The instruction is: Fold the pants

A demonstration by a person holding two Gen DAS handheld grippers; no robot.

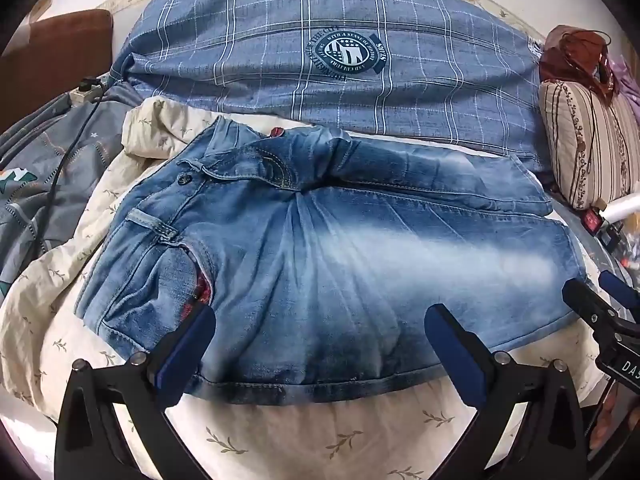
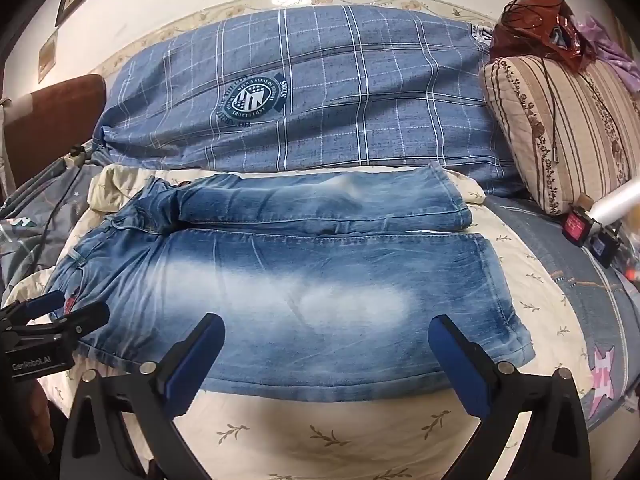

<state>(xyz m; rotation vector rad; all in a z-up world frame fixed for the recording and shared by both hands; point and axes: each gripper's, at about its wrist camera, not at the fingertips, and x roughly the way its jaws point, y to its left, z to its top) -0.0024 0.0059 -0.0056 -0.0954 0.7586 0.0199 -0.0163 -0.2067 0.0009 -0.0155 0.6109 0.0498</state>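
In the left wrist view, the left hand-held gripper [image 1: 318, 326] hangs over the near edge of the bed with its two blue fingers [image 1: 182, 346] spread wide and nothing between them. Under it the jeans [image 1: 320, 248] lie flat on a cream quilt [image 1: 280, 436] with a leaf print, waistband toward the left edge of the bed, both legs running to the right. The near leg's long edge lies just below the fingertips. A blue checked pillow [image 1: 340, 60] lies along the far edge, a striped cushion [image 1: 588, 140] sits at the far right corner, and the right hand-held gripper [image 1: 600, 304] shows at the right, over the leg ends. In the right wrist view, the right hand-held gripper [image 2: 326, 340] is also spread wide and empty, hovering over the near leg toward its hem. The jeans [image 2: 300, 280] stretch across the quilt [image 2: 320, 432], the far leg lying just beside the checked pillow [image 2: 320, 100]. The left hand-held gripper [image 2: 68, 306] enters at the left edge, near the waist, and the striped cushion [image 2: 560, 132] stands at the far right.
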